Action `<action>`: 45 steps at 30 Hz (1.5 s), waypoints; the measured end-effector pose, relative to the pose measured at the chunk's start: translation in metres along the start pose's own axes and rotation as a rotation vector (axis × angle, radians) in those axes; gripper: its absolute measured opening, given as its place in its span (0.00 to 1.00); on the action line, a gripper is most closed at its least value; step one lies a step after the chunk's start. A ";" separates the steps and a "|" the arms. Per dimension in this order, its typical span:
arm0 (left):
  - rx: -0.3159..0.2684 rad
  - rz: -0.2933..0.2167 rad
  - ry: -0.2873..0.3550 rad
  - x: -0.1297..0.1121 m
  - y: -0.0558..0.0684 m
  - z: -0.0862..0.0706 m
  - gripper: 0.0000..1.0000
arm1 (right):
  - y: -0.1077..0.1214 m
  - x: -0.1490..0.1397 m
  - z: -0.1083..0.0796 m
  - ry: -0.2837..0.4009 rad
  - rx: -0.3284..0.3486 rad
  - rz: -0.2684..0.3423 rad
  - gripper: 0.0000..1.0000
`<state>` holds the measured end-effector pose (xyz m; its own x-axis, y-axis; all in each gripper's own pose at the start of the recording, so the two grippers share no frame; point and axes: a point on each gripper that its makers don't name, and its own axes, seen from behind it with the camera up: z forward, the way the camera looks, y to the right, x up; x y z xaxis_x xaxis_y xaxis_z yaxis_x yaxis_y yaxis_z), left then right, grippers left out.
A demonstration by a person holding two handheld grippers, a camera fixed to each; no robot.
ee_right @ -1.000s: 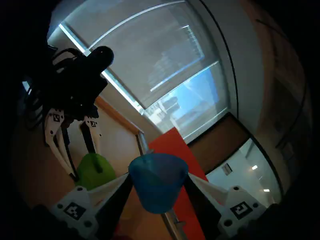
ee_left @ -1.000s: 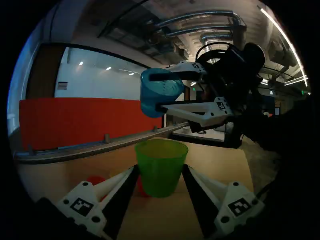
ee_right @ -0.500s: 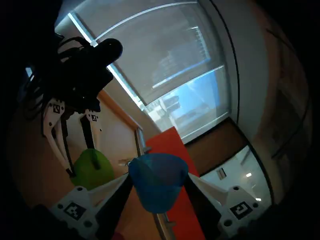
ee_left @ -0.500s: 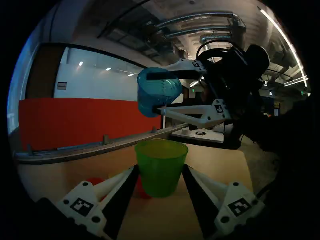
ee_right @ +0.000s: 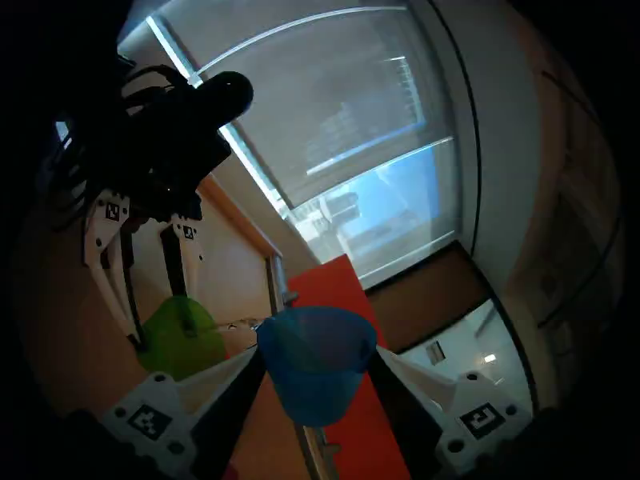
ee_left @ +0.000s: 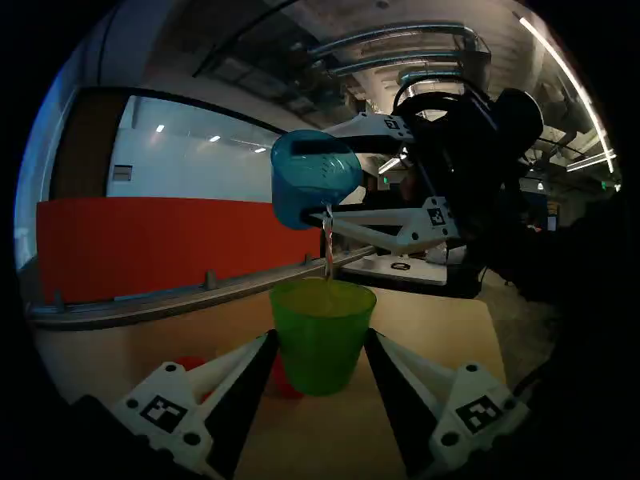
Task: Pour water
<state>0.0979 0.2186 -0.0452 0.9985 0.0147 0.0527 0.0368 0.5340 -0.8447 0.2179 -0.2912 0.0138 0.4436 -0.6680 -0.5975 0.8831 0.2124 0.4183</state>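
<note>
Spillage is the main hazard while the tipped translucent blue plastic cup (ee_left: pixel 314 182), pinched between both fingers of the right gripper (ee_right: pixel 316 360), hangs above the translucent green plastic cup (ee_left: pixel 322 320) and sends a thin stream of water (ee_left: pixel 326 250) down into it. The stream seems to land toward the far side of the green cup's mouth rather than its middle, so a small drift of the right hand away from the left could drop it on the light wooden table (ee_left: pixel 432 320). A steeper tilt would likely fatten the flow and throw it past the rim or make it splash out. The left gripper (ee_left: pixel 320 344) has both fingers pressed against the green cup's sides, and the cup appears to stand on the table. It looks thin-walled, so a harder squeeze might buckle it, and a looser one could let it shift under the stream. How full the green cup is cannot be told, so overfilling is a risk too. A small red object (ee_left: pixel 190 362) lies near the green cup on the table and would get wet from any miss.
</note>
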 end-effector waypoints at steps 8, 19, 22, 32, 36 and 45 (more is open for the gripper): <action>-0.002 0.000 -0.001 0.000 0.001 0.000 0.78 | 0.002 -0.002 0.001 -0.008 -0.007 -0.032 0.88; -0.002 0.000 -0.001 0.000 0.000 0.001 0.78 | 0.006 -0.001 0.003 -0.007 -0.018 -0.065 0.88; -0.002 0.000 -0.001 0.000 0.000 0.001 0.79 | 0.007 -0.001 0.004 -0.008 -0.019 -0.076 0.88; -0.002 0.002 0.000 0.002 0.000 0.000 0.78 | 0.012 0.001 0.005 -0.008 -0.030 -0.111 0.88; -0.001 0.001 0.001 0.003 0.000 0.001 0.79 | 0.014 0.001 0.005 -0.009 -0.036 -0.126 0.88; -0.002 0.002 0.000 0.003 0.002 0.002 0.79 | 0.020 0.002 0.003 -0.006 -0.054 -0.161 0.88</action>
<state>0.1013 0.2210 -0.0458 0.9986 0.0157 0.0505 0.0344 0.5324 -0.8458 0.2363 -0.2907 0.0231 0.2945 -0.7010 -0.6495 0.9499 0.1400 0.2796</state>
